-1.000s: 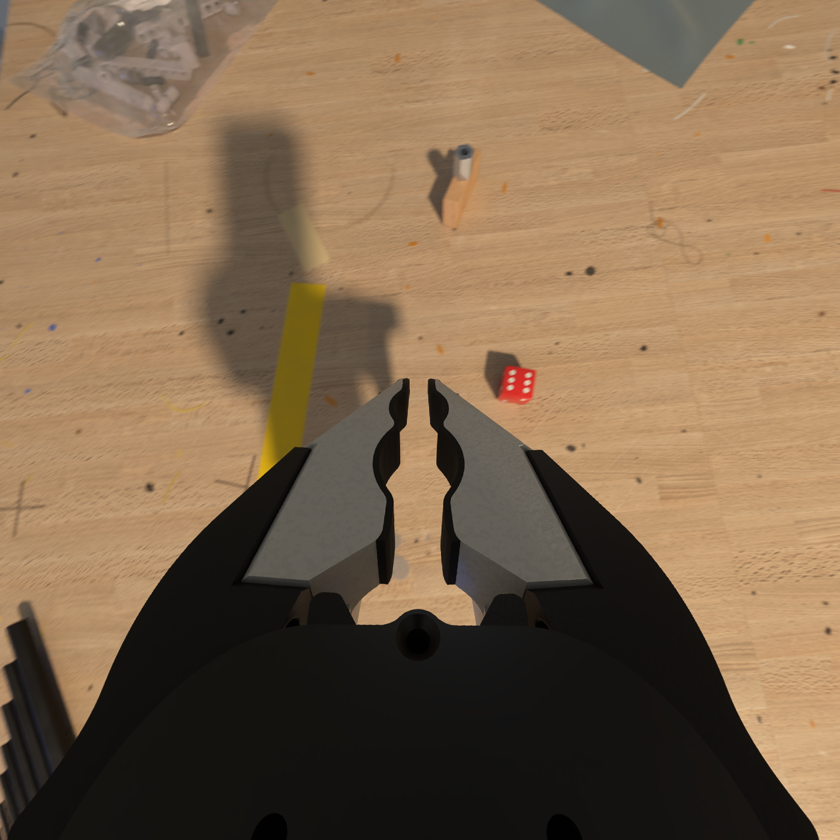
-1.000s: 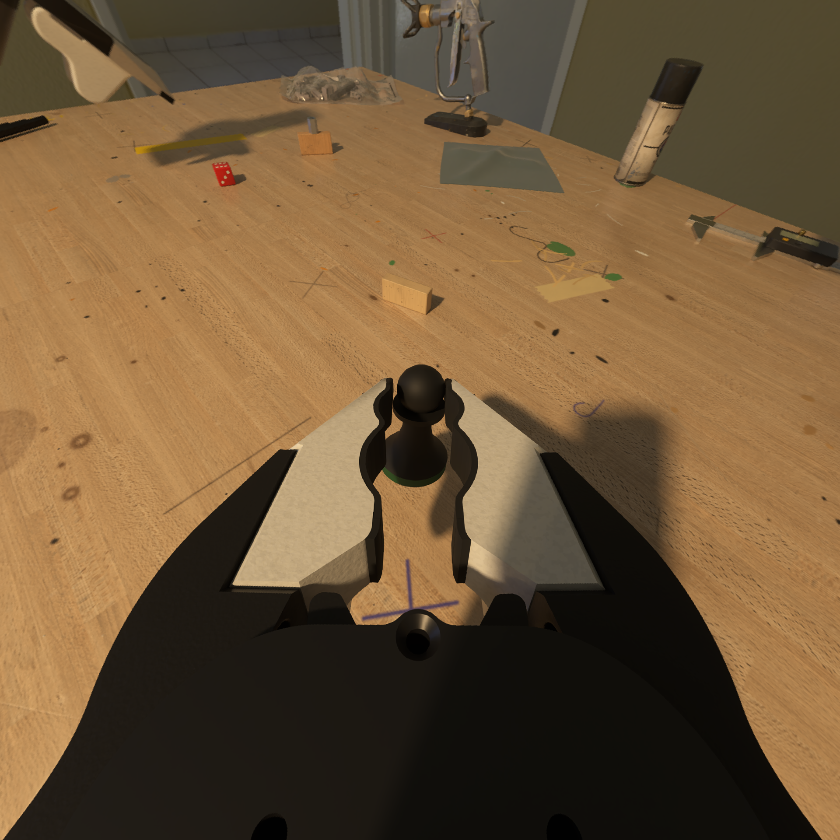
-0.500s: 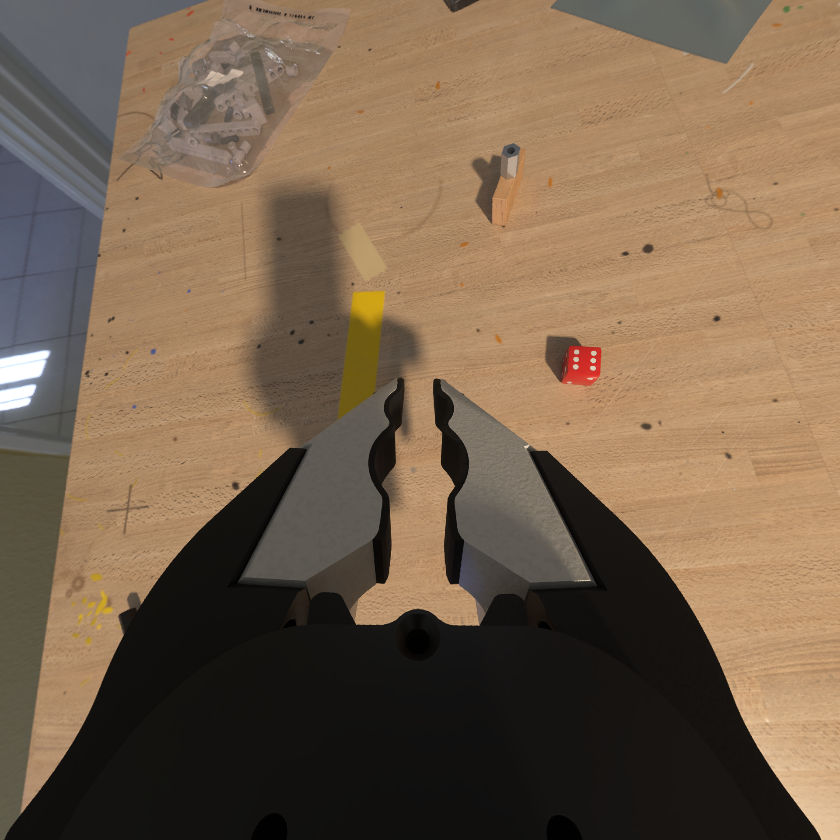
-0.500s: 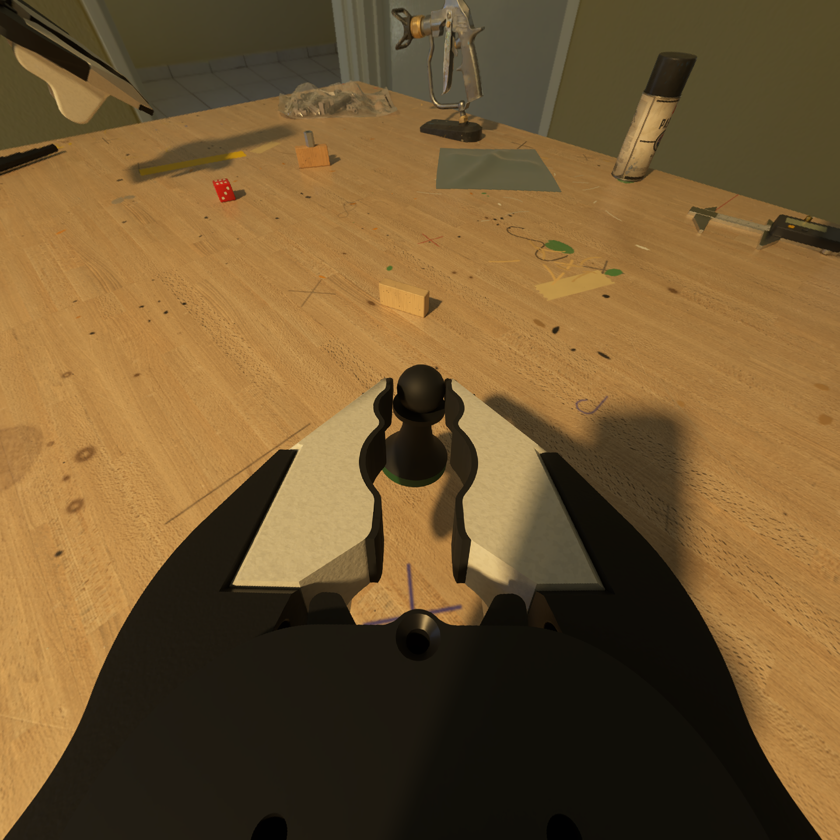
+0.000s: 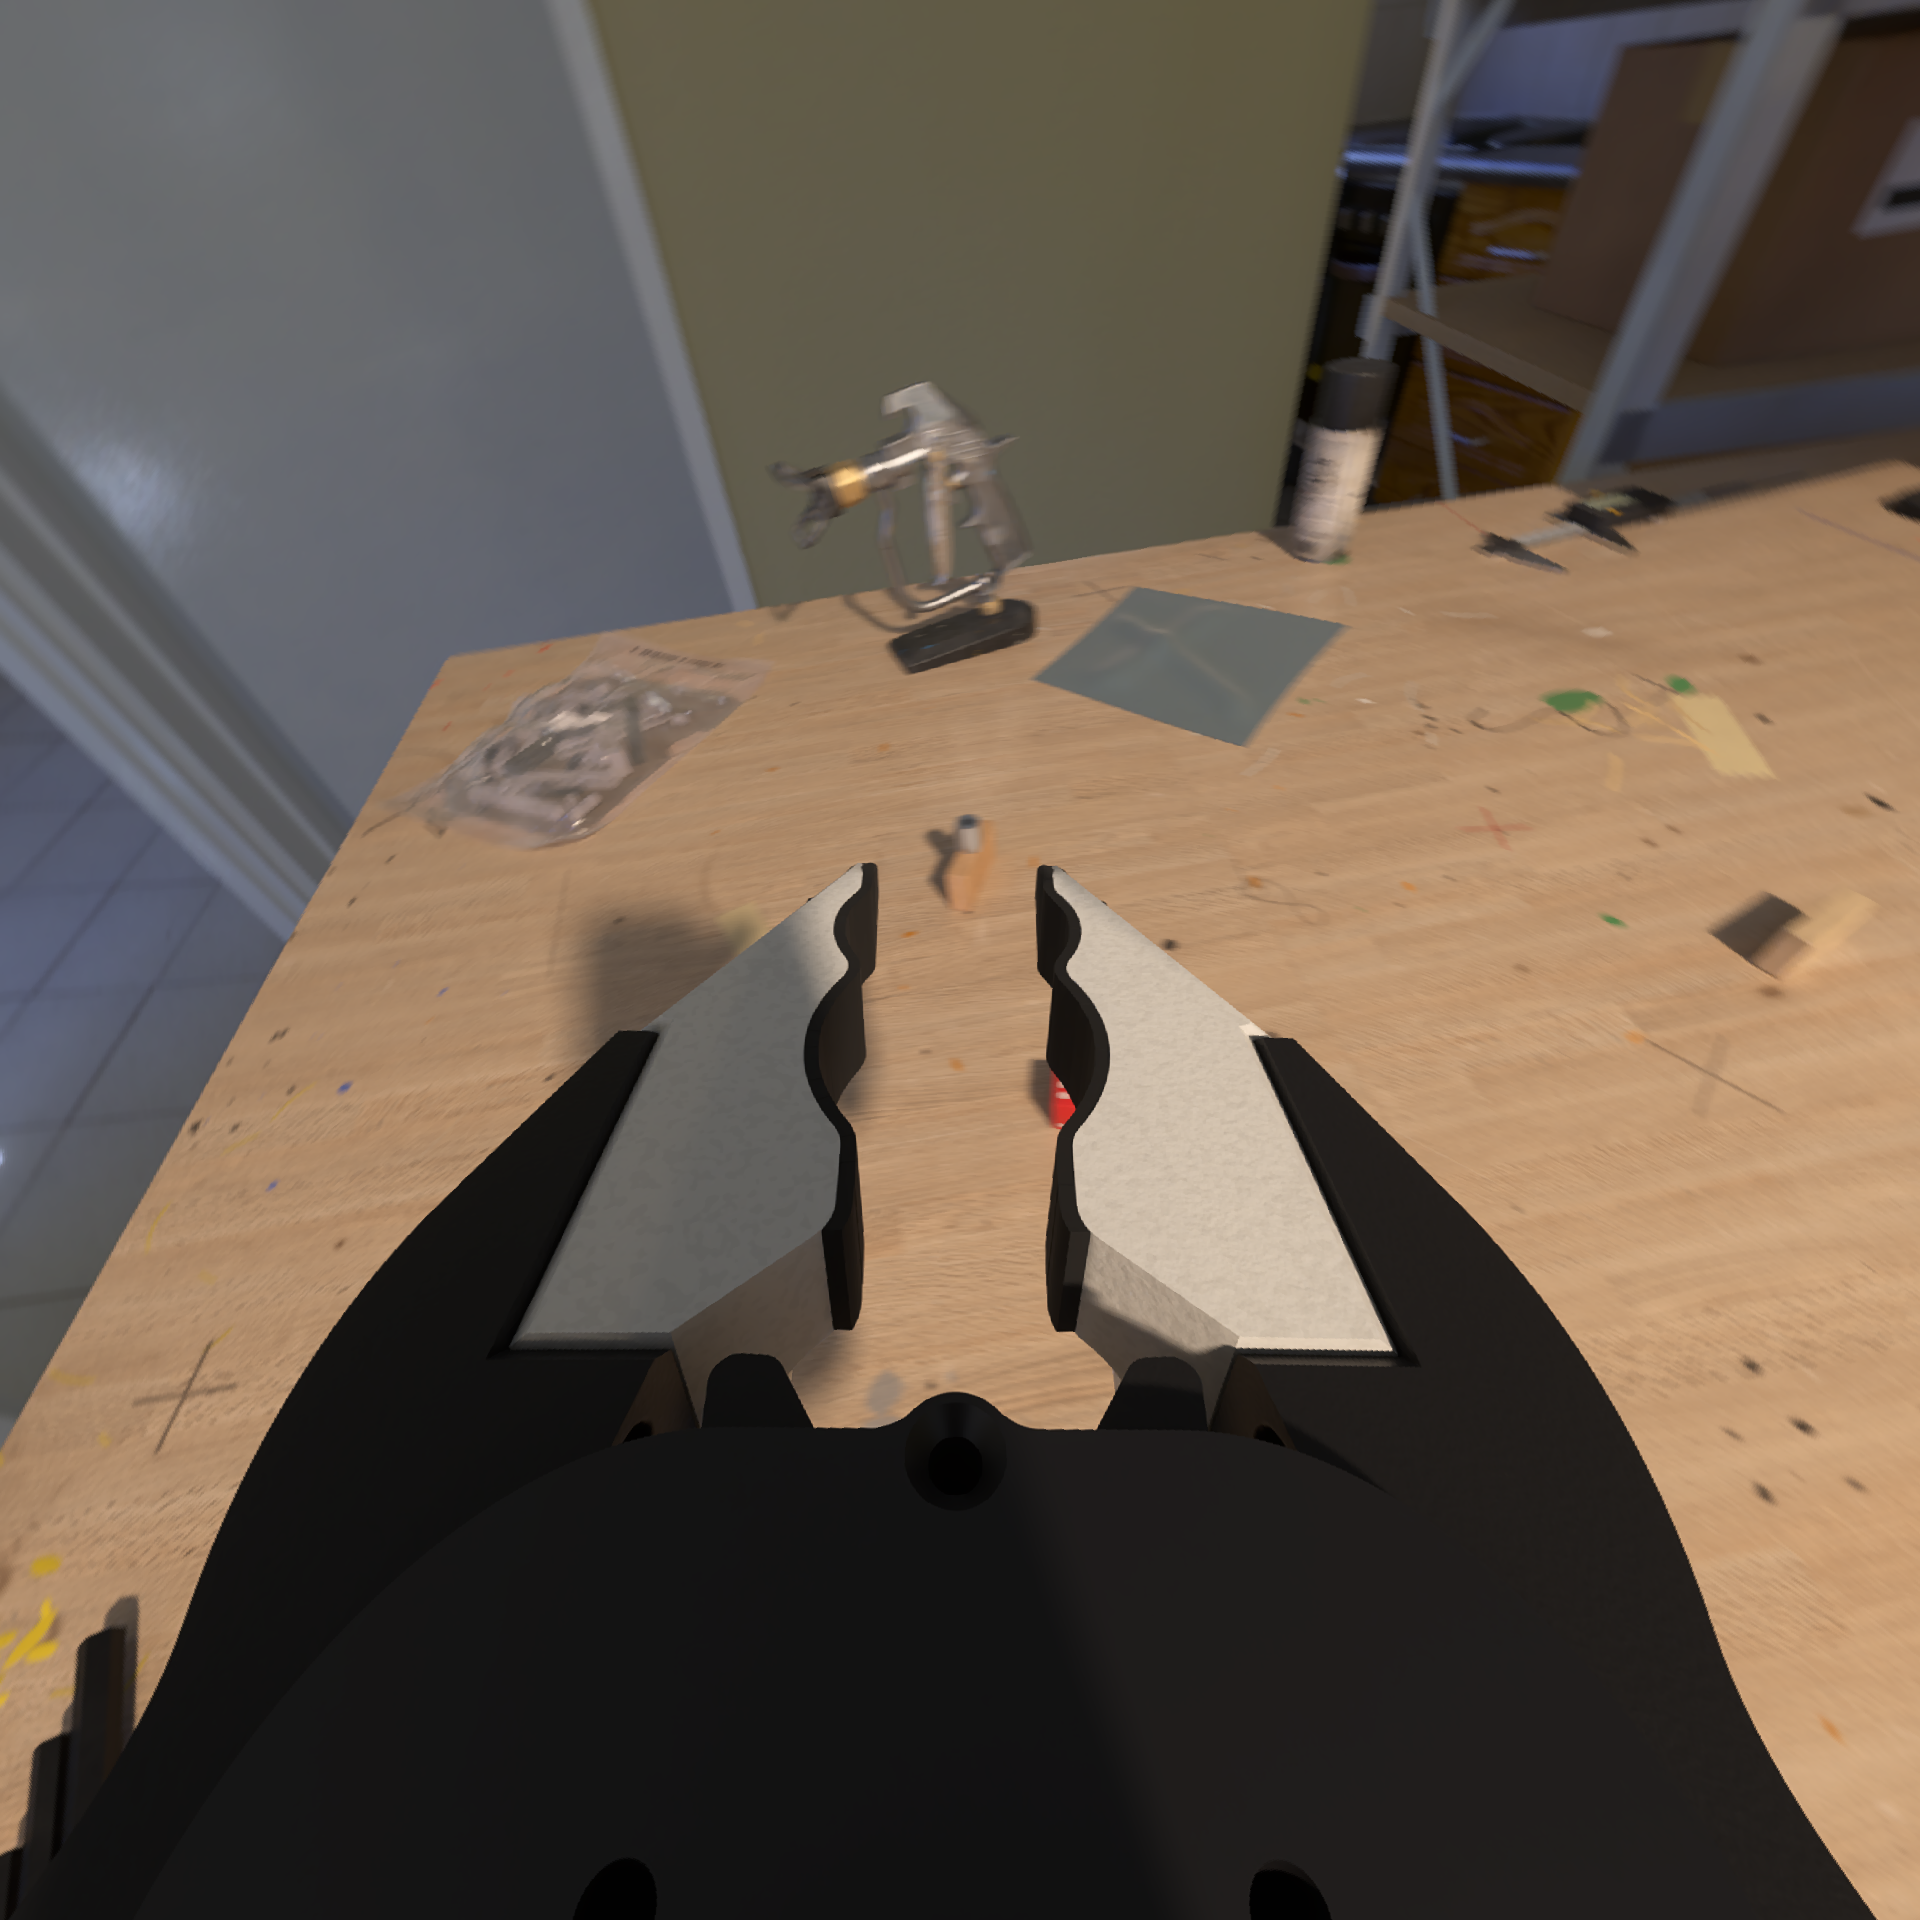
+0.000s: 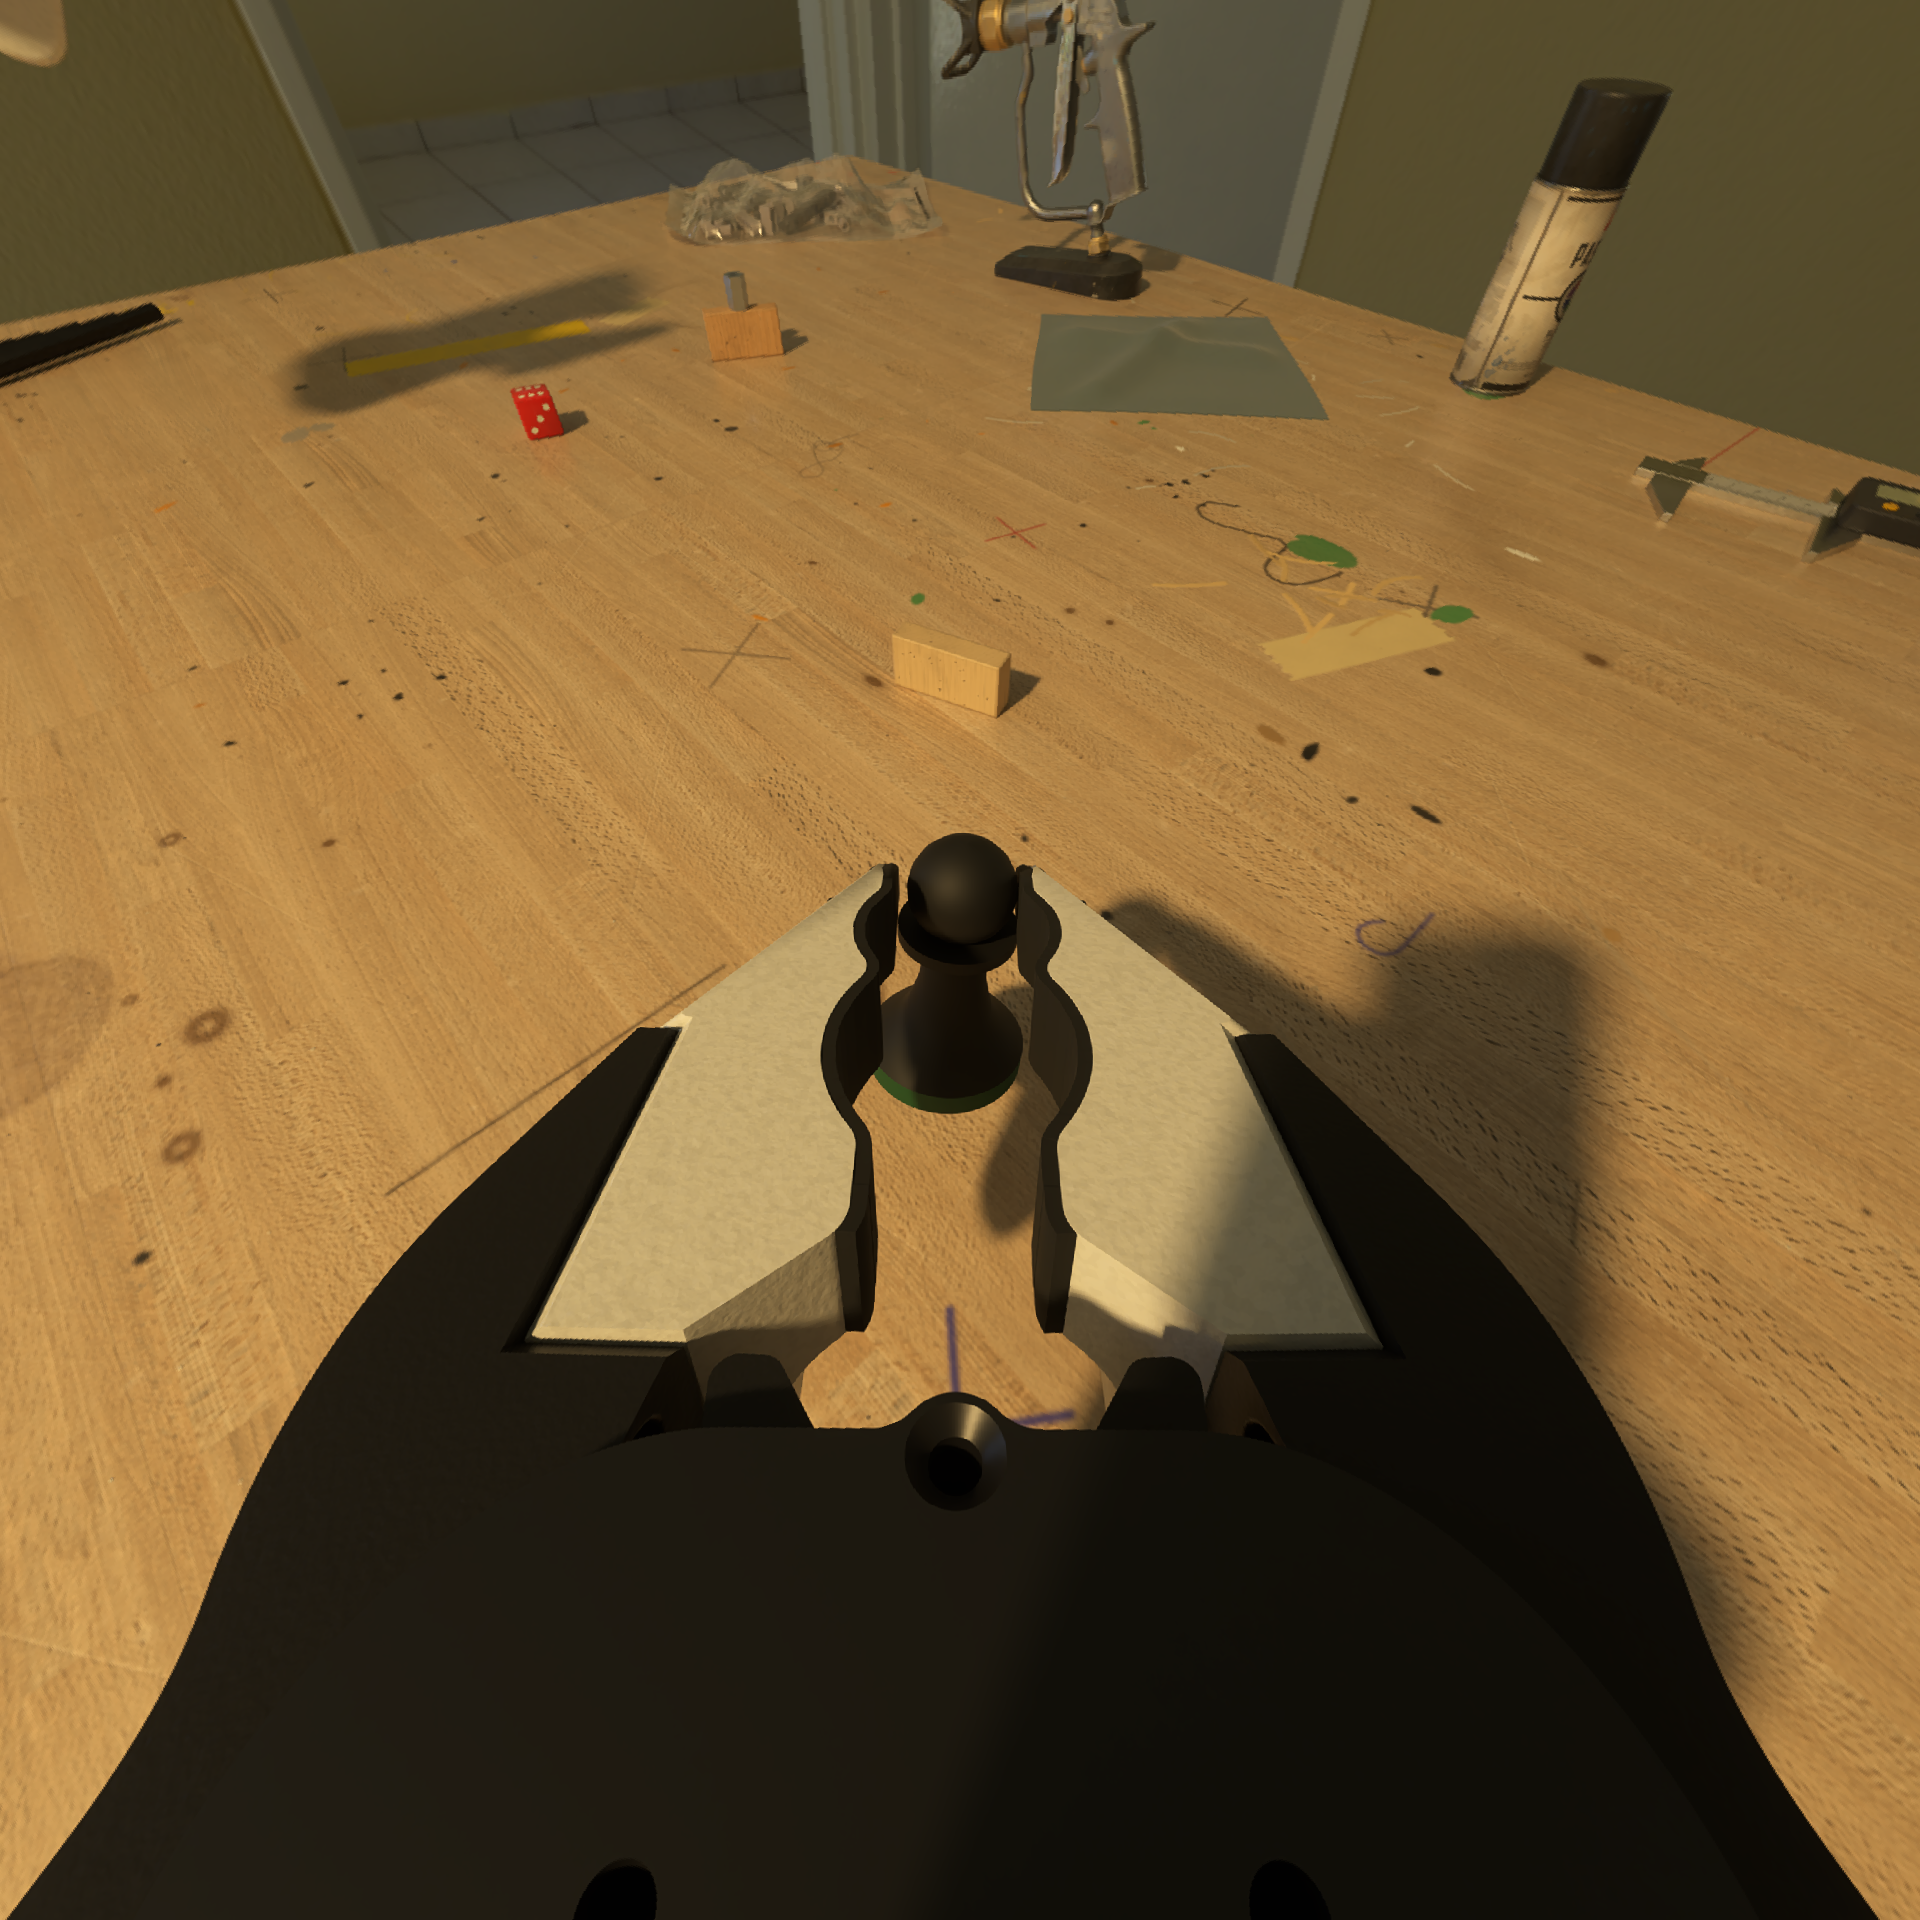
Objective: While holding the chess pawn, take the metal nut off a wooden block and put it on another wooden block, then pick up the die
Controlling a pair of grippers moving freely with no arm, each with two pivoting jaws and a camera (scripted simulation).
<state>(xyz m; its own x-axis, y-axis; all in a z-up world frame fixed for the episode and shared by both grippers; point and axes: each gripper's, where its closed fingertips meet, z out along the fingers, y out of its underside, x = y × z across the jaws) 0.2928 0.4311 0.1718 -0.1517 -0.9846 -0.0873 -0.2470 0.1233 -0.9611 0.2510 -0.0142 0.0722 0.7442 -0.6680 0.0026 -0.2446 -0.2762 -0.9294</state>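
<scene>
My right gripper (image 6: 958,883) is shut on a black chess pawn (image 6: 954,977) with a green base, held above the table. A grey metal nut (image 6: 735,290) stands on a wooden block (image 6: 742,332) at the far left; the nut (image 5: 968,832) and block (image 5: 971,879) also show just beyond my left gripper (image 5: 956,883), which is open and empty above the table. A second wooden block (image 6: 951,672) lies bare ahead of the pawn, and shows in the left wrist view (image 5: 1818,940). The red die (image 6: 536,411) is partly hidden behind my left gripper's right finger (image 5: 1058,1101).
A bag of small parts (image 5: 582,738), a spray gun on a stand (image 5: 925,520), a grey sheet (image 5: 1184,660), a spray can (image 6: 1558,239) and a caliper (image 6: 1787,504) lie towards the far side. A yellow strip (image 6: 468,348) and black rods (image 6: 78,335) lie left. The table edge (image 5: 353,831) drops off left.
My left gripper has tilted up from looking down at the table to looking across it, and its jaws have opened wider. The right gripper has moved slightly, still holding the pawn.
</scene>
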